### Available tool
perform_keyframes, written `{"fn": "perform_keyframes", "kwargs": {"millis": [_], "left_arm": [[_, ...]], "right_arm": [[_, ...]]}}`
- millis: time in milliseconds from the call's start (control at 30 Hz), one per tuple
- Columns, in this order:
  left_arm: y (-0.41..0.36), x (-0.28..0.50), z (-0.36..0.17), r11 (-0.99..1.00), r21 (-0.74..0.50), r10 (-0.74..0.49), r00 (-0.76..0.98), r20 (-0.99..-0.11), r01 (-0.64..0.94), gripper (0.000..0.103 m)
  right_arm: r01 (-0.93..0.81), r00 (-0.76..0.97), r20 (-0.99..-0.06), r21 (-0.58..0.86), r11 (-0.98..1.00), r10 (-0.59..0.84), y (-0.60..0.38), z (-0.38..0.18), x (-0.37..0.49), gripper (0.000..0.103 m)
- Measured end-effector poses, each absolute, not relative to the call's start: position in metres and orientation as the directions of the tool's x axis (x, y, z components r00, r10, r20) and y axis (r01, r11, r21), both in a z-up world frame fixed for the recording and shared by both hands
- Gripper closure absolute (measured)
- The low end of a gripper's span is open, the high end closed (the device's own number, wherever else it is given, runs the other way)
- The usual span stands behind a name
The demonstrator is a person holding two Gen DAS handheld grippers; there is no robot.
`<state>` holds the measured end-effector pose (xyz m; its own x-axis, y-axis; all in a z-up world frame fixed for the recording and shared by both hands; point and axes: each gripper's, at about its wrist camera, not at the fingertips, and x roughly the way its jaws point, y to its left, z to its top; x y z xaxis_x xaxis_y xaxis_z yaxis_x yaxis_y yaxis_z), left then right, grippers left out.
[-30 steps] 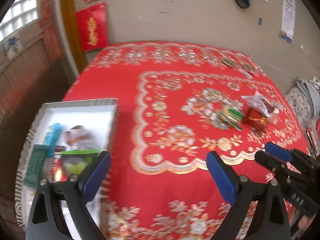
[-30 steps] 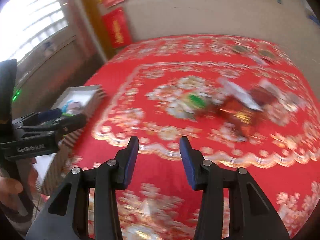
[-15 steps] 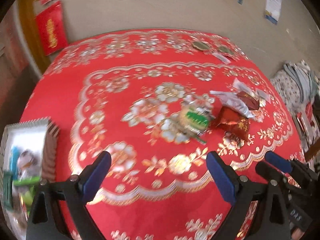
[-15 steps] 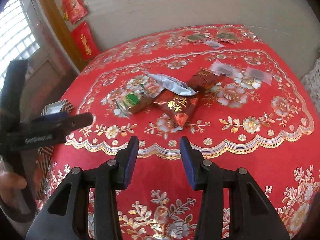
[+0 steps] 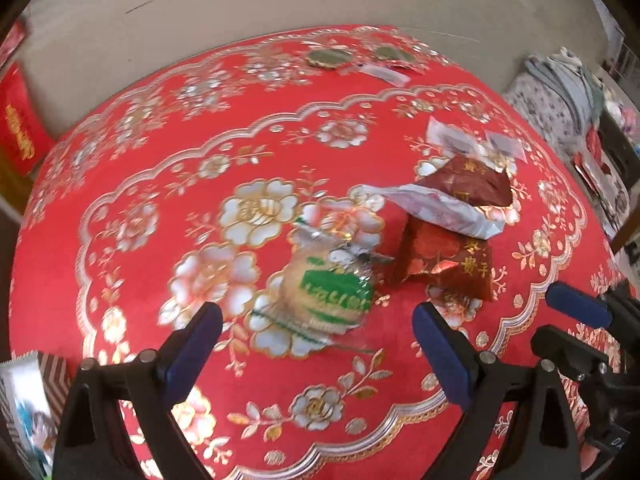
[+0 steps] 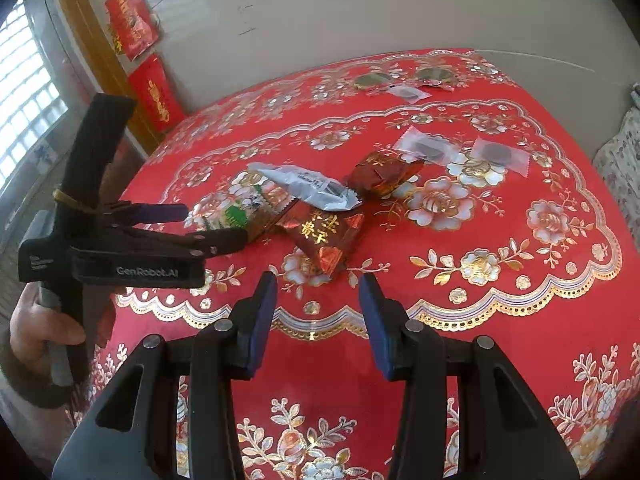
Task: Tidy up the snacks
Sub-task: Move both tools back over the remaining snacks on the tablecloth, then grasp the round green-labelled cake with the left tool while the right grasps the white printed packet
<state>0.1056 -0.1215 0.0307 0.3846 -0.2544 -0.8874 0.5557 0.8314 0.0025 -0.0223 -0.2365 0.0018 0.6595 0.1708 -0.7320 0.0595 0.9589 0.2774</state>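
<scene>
A round biscuit [image 5: 328,292] in a clear wrapper with a green label lies on the red flowered tablecloth [image 5: 160,168]. My left gripper [image 5: 316,328] is open wide just short of it, one finger on each side. Beside the biscuit are a red packet [image 5: 444,260], a silver packet [image 5: 440,208] and a dark red packet [image 5: 468,180]. In the right wrist view my right gripper [image 6: 318,284] is open and empty, just short of the red packet [image 6: 324,236]. The left gripper [image 6: 208,226] hovers at the biscuit [image 6: 240,216].
A white tray [image 5: 24,400] with snacks shows at the lower left edge of the left wrist view. Two clear packets with dark discs [image 6: 426,148] [image 6: 502,156] lie behind the pile. More small packets [image 6: 372,80] sit near the far wall. A hand [image 6: 36,328] holds the left gripper.
My left gripper has swung right from over the tray to the snack pile and now frames the biscuit. My right gripper moved closer to the pile, then held still, its jaws unchanged.
</scene>
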Motion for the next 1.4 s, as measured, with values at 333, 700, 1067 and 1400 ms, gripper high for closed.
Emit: {"fn": "perform_keyframes", "kwargs": {"millis": [333,700,1067,1400], "left_arm": [[-0.134,0.122,0.017,0.808,0.014,-0.244,0.357,-0.902,0.588,0.006],[-0.117,0.136,0.014,0.854,0.016,-0.211,0.375,-0.903,0.519,0.030],[-0.084,0.121,0.014,0.892,0.027,-0.163,0.375,-0.913,0.452,0.037],[-0.046,0.112,0.016,0.915,-0.012,-0.173,0.364,-0.915,0.404,0.037]], "right_arm": [[0.054,0.663,-0.734,0.244,0.968,0.148,-0.238,0.006,-0.006,0.061],[0.016,0.651,-0.743,0.214,0.977,0.153,-0.242,0.016,0.030,0.061],[-0.091,0.553,-0.764,0.340,0.936,0.331,-0.212,-0.003,0.071,0.061],[-0.081,0.583,-0.756,0.310,0.947,0.297,-0.206,0.001,0.083,0.061]]}}
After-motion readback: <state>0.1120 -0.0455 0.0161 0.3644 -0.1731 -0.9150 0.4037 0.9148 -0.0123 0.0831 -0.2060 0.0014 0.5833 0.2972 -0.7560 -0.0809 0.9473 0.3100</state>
